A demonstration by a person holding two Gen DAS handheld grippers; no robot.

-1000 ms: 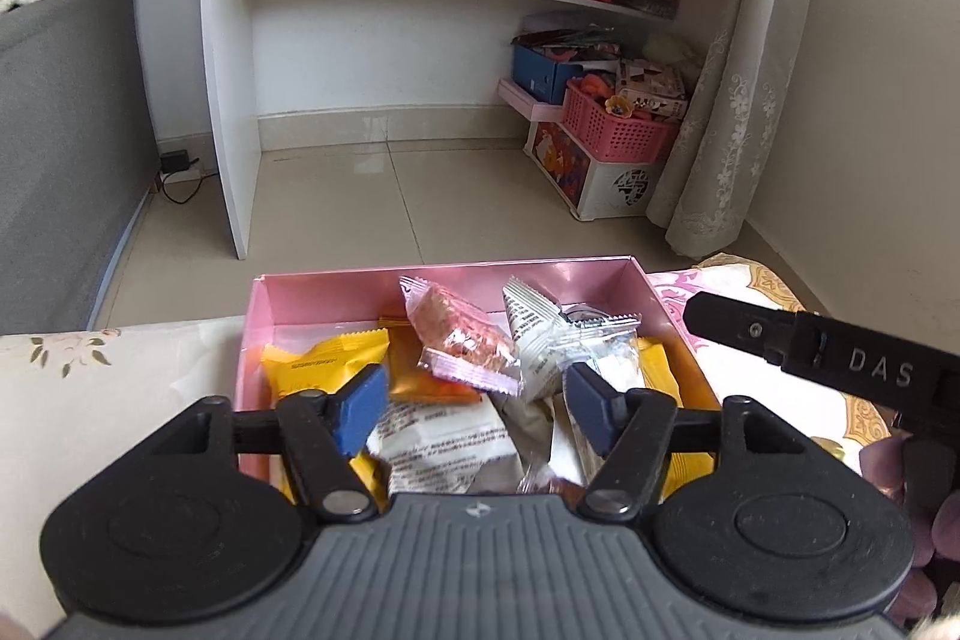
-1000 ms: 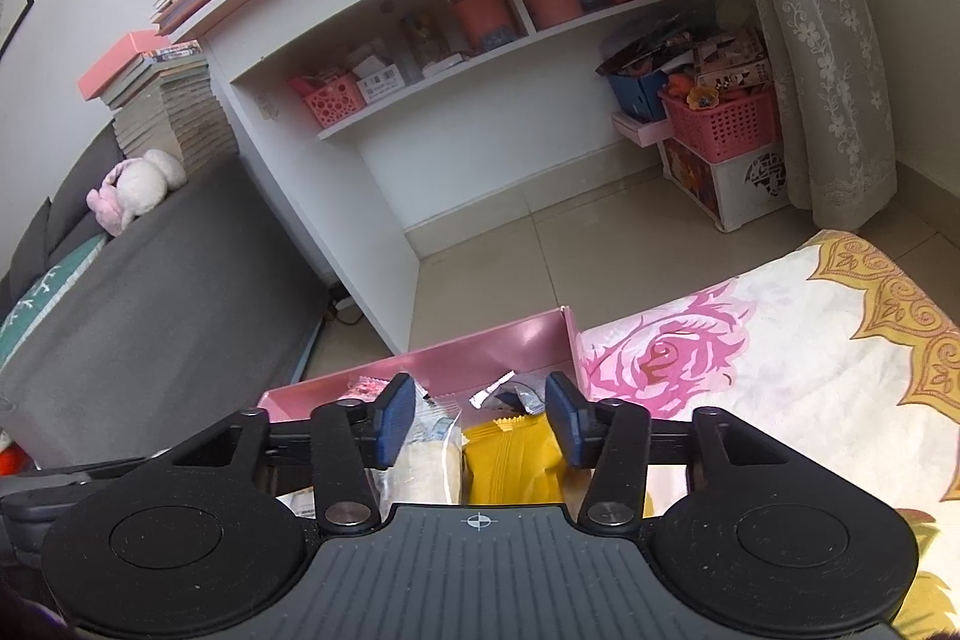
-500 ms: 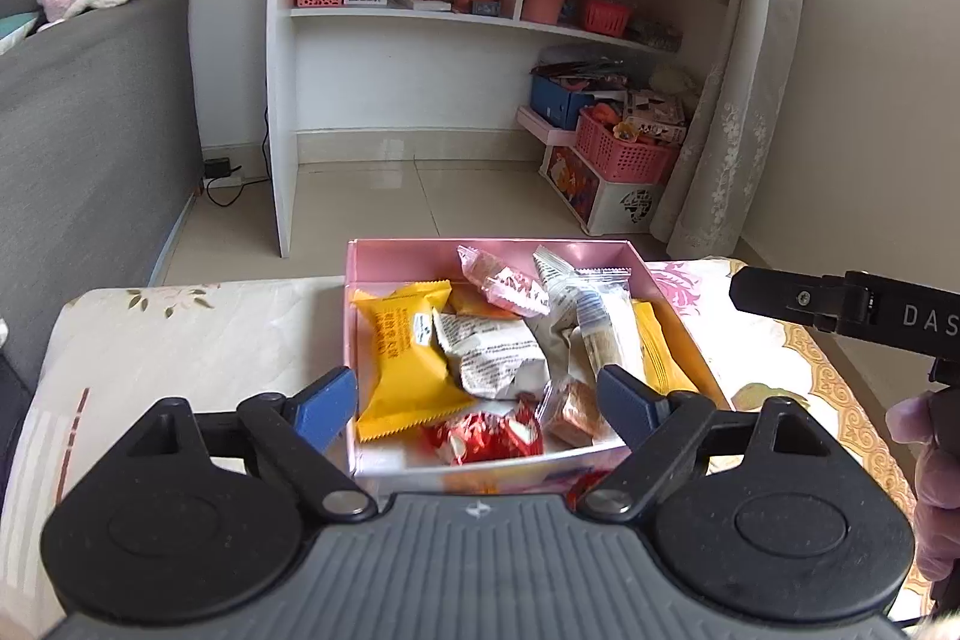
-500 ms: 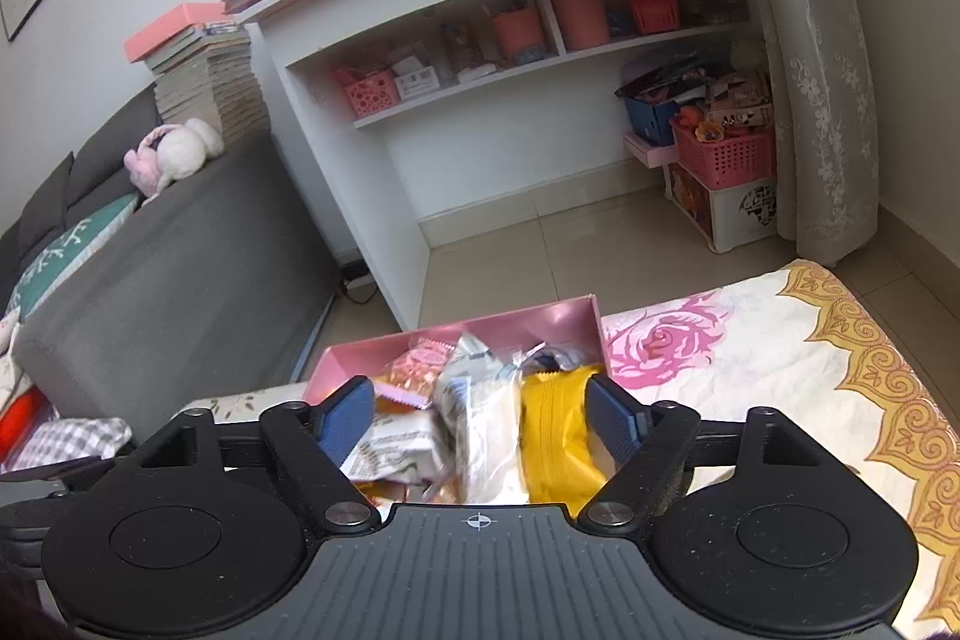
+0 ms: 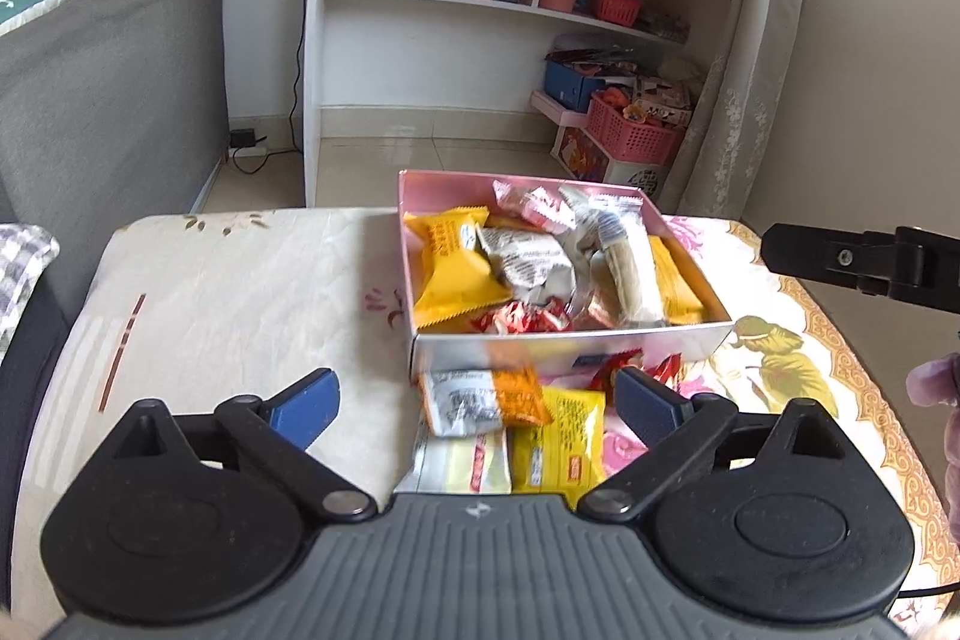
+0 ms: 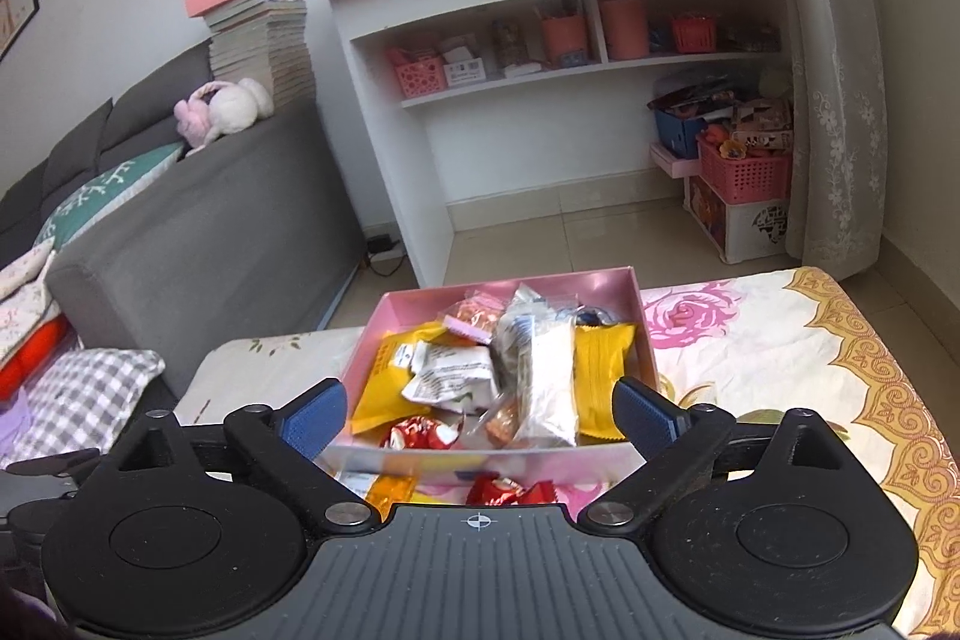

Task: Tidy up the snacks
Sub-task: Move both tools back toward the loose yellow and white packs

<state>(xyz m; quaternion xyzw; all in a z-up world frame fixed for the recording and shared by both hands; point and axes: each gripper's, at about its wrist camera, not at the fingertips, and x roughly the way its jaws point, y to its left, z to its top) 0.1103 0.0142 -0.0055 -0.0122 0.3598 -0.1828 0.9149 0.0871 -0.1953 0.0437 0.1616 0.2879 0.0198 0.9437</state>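
Ahead of left tool (image 5: 474,403) & right tool (image 6: 480,409) – both spread wide, just opened, empty: pink box (image 5: 570,346). Next – grab loose pkts (image 5: 480,400), prob.

A tall white wooden shelf unit (image 6: 540,58) stands against the pale wall, with pink pots and small baskets on its shelves. Left of it a grey fabric sofa (image 6: 198,220) carries a pink and white plush rabbit (image 6: 222,106), and a stack of books (image 6: 264,40) rises between the two. Right of the shelf unit hangs a lace curtain (image 6: 834,100), daylight coming through. Below it, beige glossy floor tiles (image 6: 570,244).
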